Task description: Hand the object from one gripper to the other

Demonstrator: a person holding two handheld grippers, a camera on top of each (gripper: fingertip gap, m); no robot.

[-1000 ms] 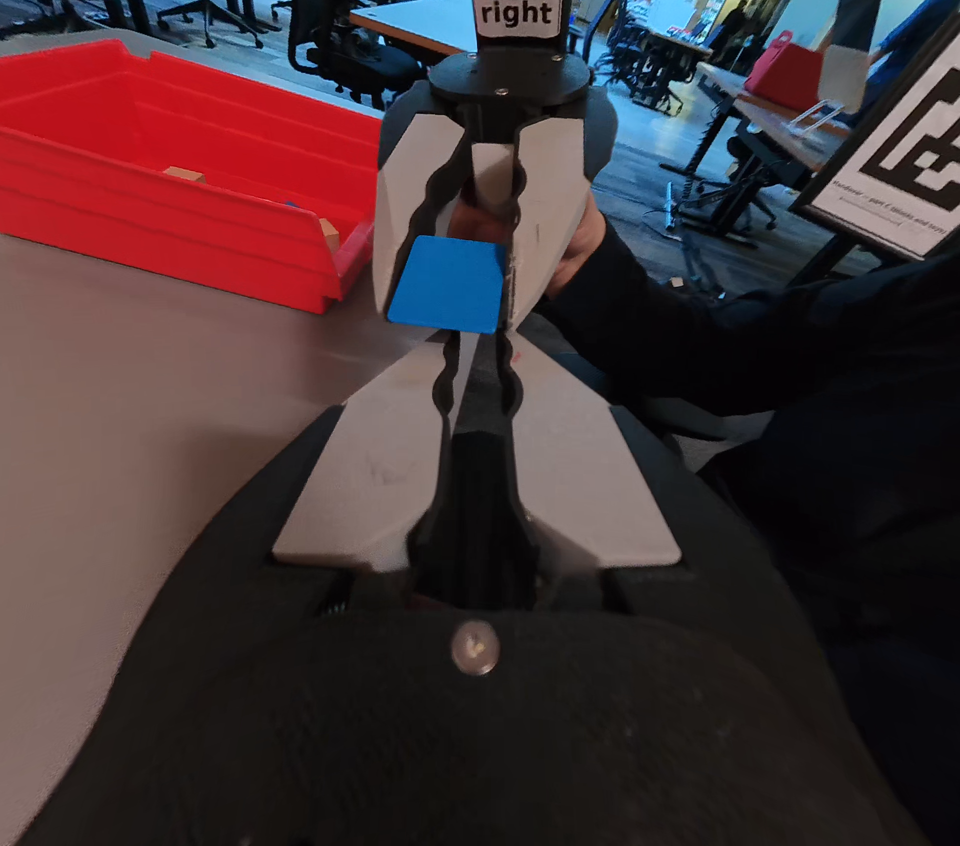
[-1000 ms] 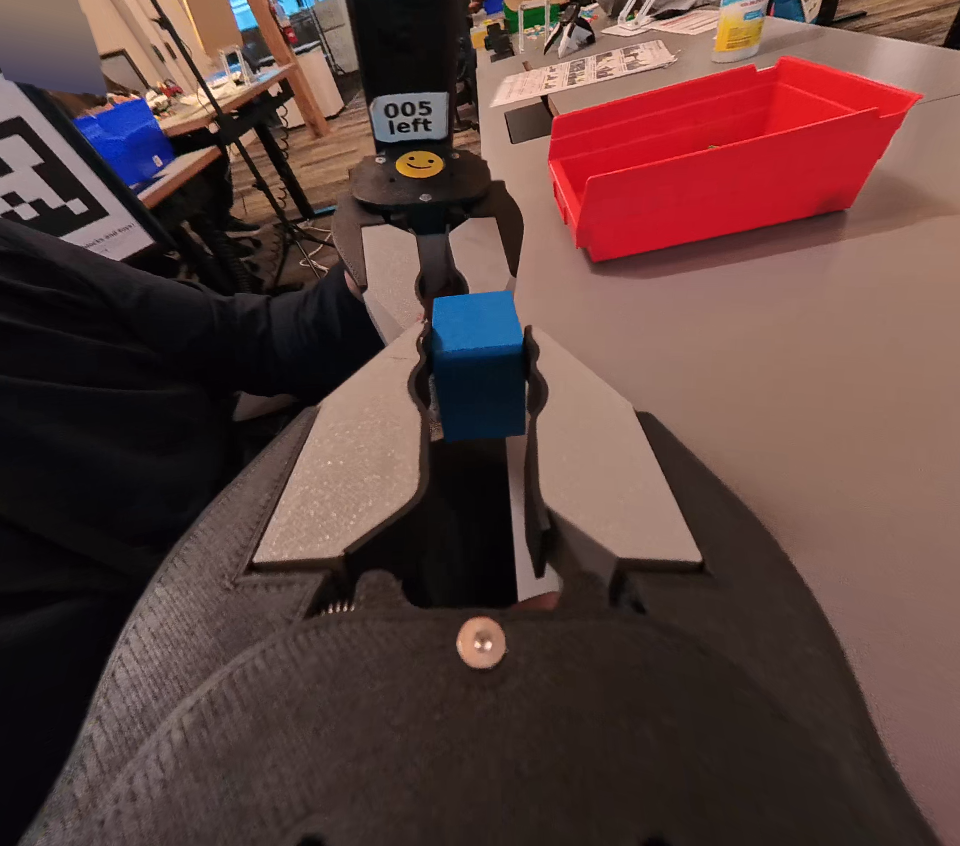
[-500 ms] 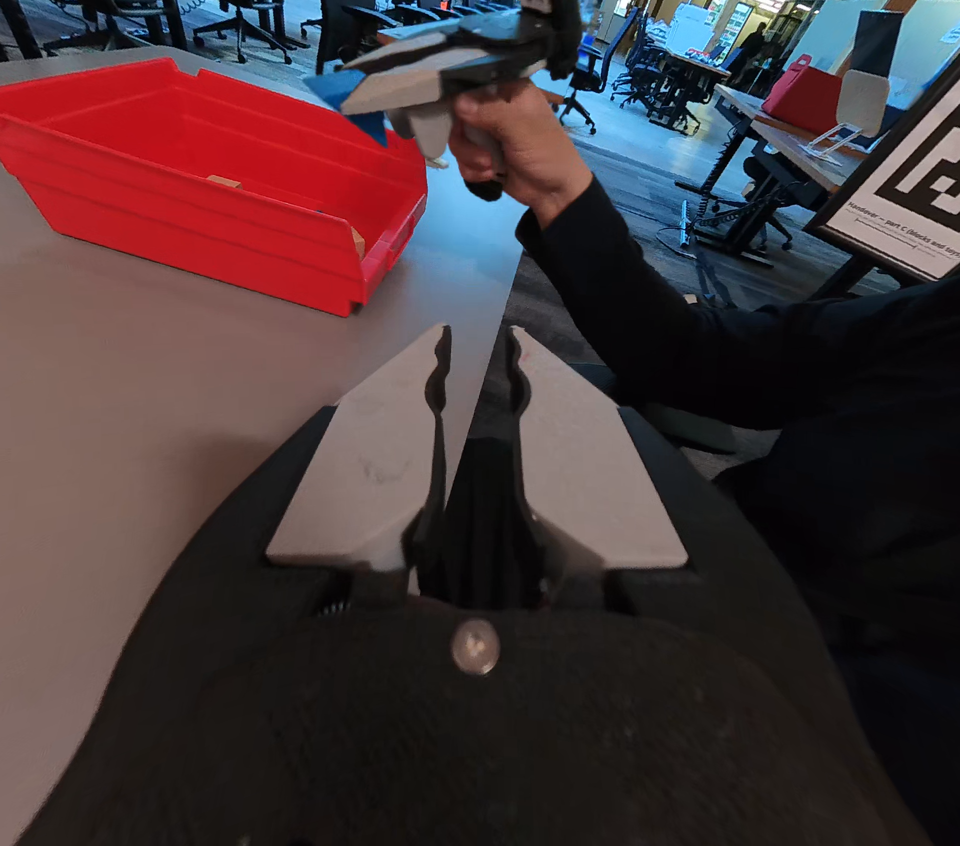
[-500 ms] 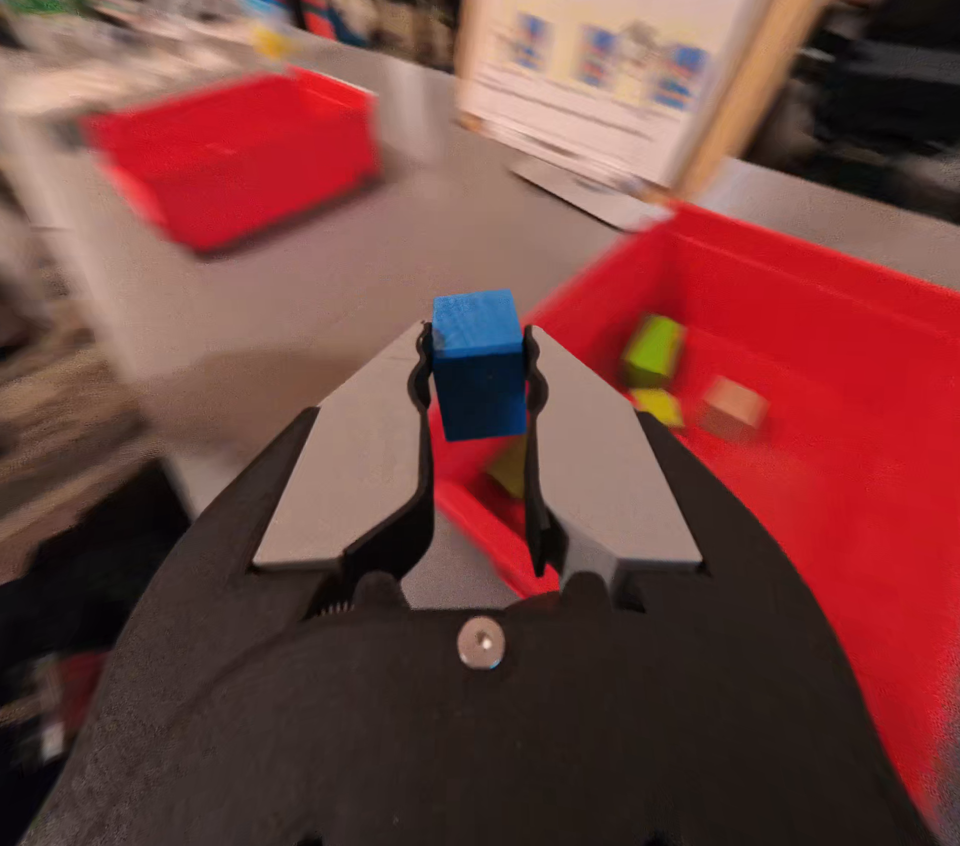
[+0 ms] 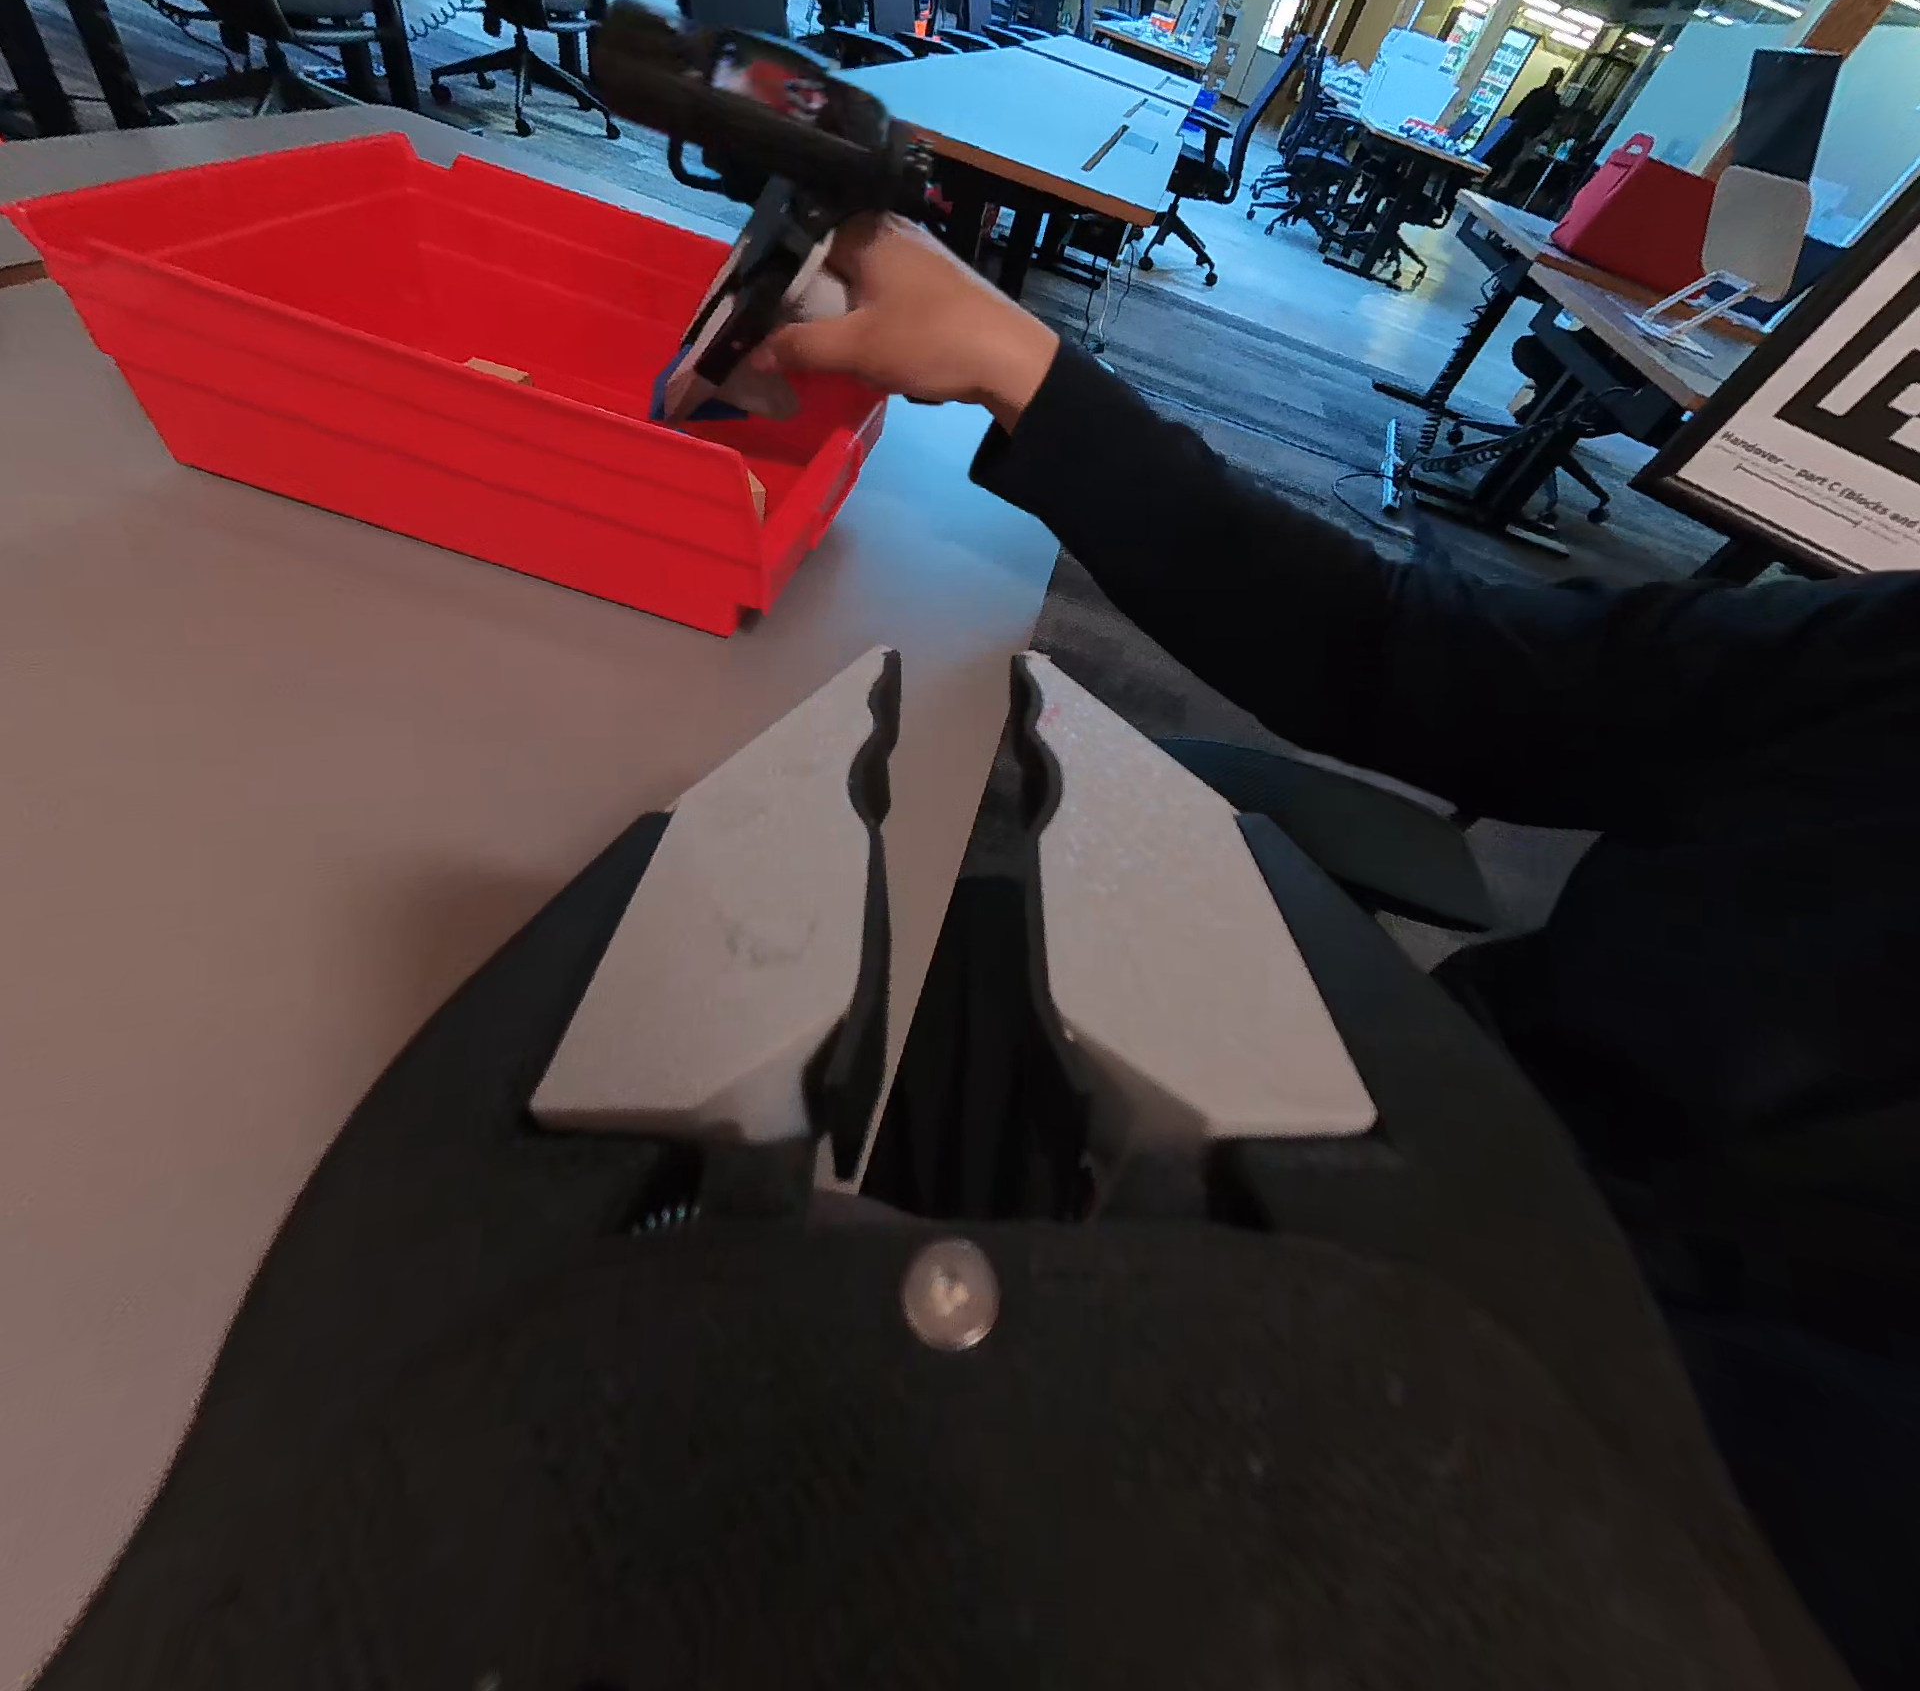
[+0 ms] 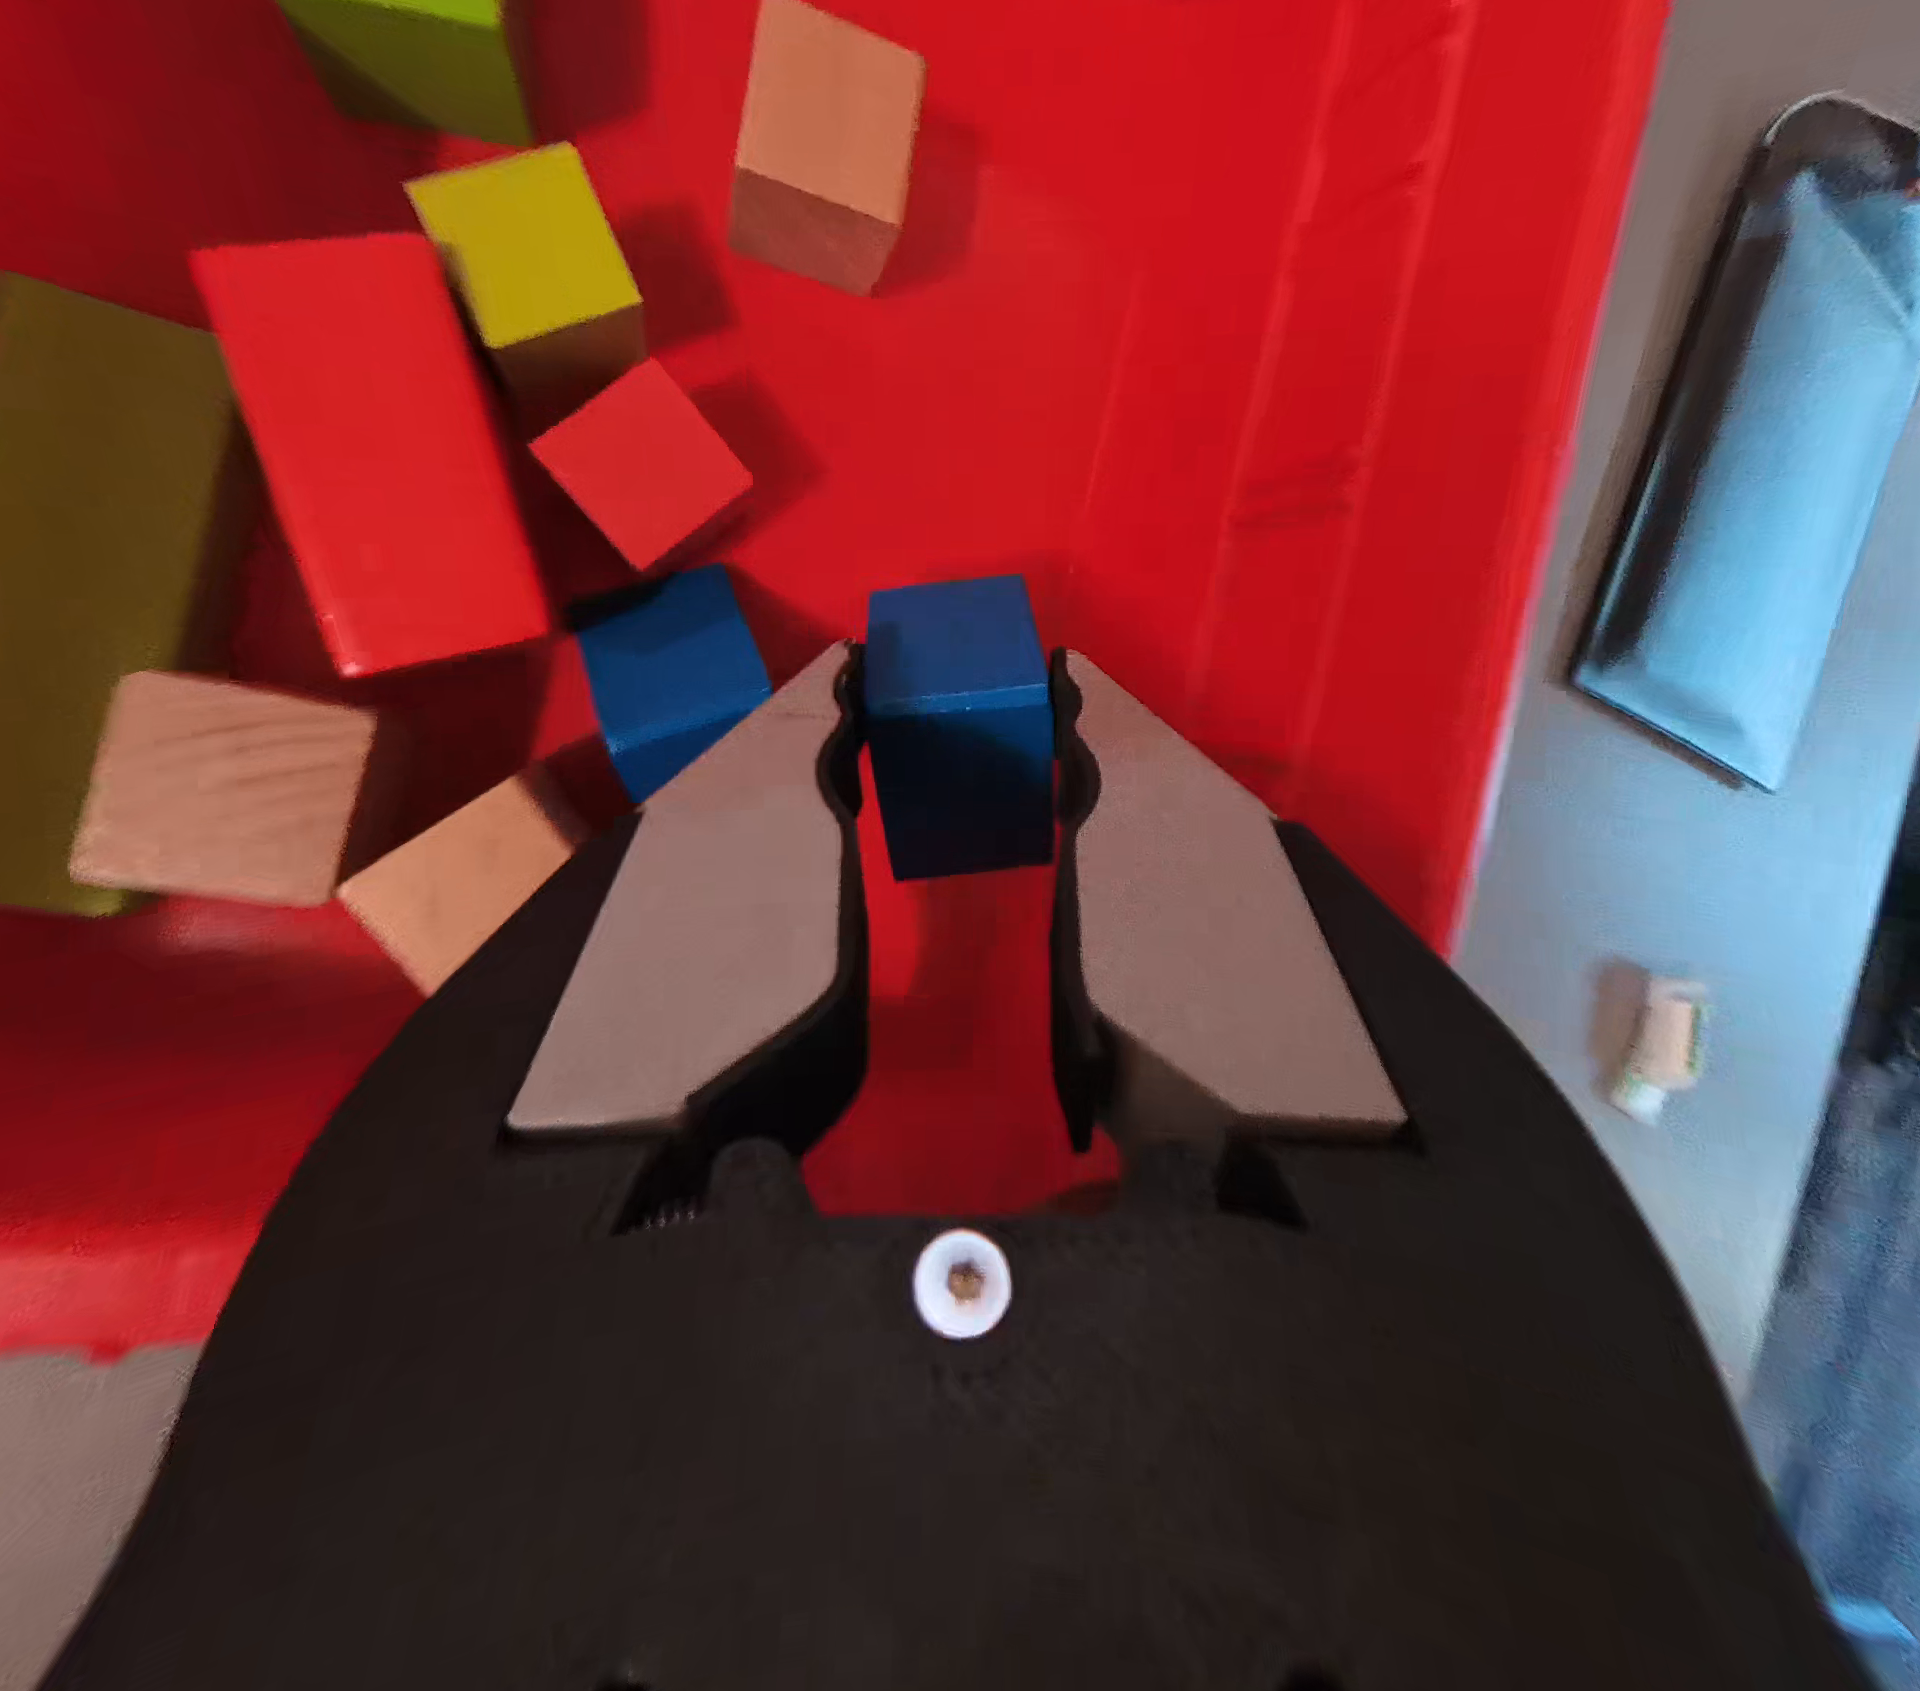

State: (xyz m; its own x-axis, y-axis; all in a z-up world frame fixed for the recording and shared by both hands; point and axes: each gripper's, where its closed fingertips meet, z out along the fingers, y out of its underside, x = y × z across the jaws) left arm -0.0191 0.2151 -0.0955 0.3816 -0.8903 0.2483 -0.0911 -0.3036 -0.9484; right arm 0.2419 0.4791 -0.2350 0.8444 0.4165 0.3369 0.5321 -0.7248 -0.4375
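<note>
I see a framed board (image 5: 1849,415) with a black-and-white code pattern and a line of small print at the right edge of the left wrist view, and a blurred sticker on top of the right claw (image 5: 717,384); I do not give the words. My right hand (image 5: 914,332) grips that tool from behind, the dark sleeve stretched over the worktop (image 5: 312,810), and the tool tilts steeply down into the red bin (image 5: 436,488). In the right wrist view the right claw (image 6: 956,685) is pinching the blue cube (image 6: 956,706) at its tips, low over the bin floor near the bin wall (image 6: 1351,394). A second blue cube (image 6: 665,675) lies just beside it on the left, with red, yellow-green and plain wooden blocks farther back. My left claw (image 5: 951,685) hangs above the worktop edge, well apart from the bin, its fingers spread a little with nothing between them.
</note>
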